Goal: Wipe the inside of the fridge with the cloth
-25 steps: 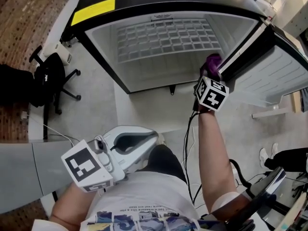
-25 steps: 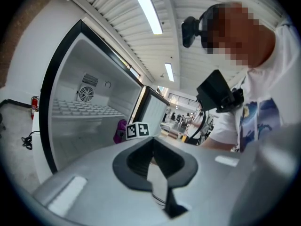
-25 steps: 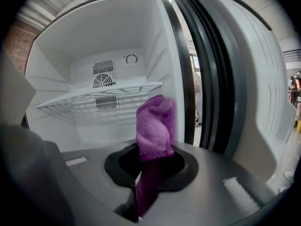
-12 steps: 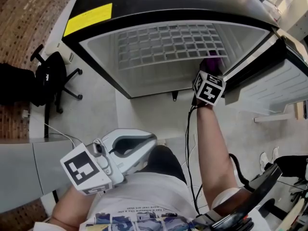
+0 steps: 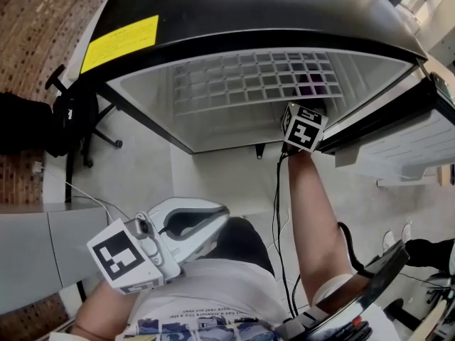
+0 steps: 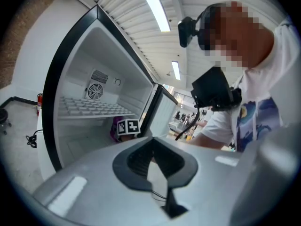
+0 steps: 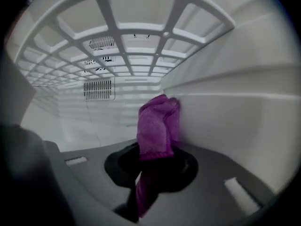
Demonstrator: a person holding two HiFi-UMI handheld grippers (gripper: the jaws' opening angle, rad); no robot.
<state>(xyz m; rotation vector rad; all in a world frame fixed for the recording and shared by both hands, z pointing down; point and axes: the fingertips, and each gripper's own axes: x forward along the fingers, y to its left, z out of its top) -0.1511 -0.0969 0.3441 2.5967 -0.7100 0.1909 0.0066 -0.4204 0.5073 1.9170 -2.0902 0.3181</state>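
The fridge [image 5: 234, 20] stands open, with a white inside and a white grid shelf [image 5: 249, 77]. My right gripper [image 5: 307, 112] reaches in under that shelf, shut on a purple cloth [image 7: 158, 126]. The cloth's bunched top touches the fridge's right inner wall [image 7: 235, 121]. Through the shelf bars the cloth [image 5: 311, 85] shows as a purple patch in the head view. My left gripper [image 5: 225, 212] is held low near the person's body, outside the fridge, shut with nothing in it. In the left gripper view the right gripper's marker cube [image 6: 128, 126] shows inside the fridge.
The fridge door [image 5: 405, 144] hangs open to the right. A black office chair [image 5: 75, 116] stands on the floor to the left. Cables [image 5: 281, 212] trail along the right arm. A vent grille [image 7: 99, 89] sits on the fridge's back wall.
The right gripper has carried the cloth from the fridge's front right edge deeper in, under the shelf. The left gripper has stayed put.
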